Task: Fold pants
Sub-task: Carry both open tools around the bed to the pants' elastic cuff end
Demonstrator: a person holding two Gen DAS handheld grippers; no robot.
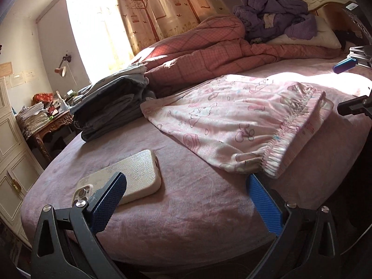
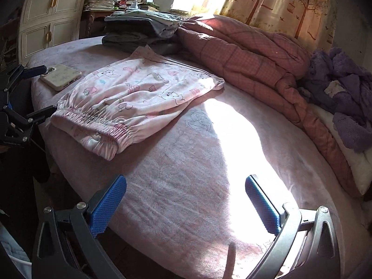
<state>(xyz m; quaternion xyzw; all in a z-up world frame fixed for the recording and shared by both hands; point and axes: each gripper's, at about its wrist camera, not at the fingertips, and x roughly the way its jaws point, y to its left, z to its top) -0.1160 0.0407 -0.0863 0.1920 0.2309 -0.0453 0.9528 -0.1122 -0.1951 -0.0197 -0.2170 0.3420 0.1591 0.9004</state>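
Pink cartoon-print pants point(image 1: 237, 121) lie flat on the pink bed sheet point(image 1: 186, 220), their elastic waistband point(image 1: 288, 144) toward the near edge. My left gripper point(image 1: 186, 181) is open and empty over the sheet, and its right fingertip point(image 1: 253, 181) sits just short of the waistband's near corner. In the right wrist view the pants point(image 2: 139, 97) lie ahead to the left. My right gripper point(image 2: 186, 183) is wide open and empty above bare sheet, to the right of the waistband. The left gripper point(image 2: 40, 91) shows at that view's left edge, beside the waistband.
A phone in a cream case point(image 1: 130, 181) lies on the sheet left of the pants. A stack of folded grey clothes point(image 1: 111, 107) sits behind it. A bunched pink quilt point(image 1: 209, 46), purple fleece point(image 1: 279, 11) and a pillow point(image 1: 313, 37) fill the far side. A white cabinet point(image 2: 46, 14) stands beyond the bed.
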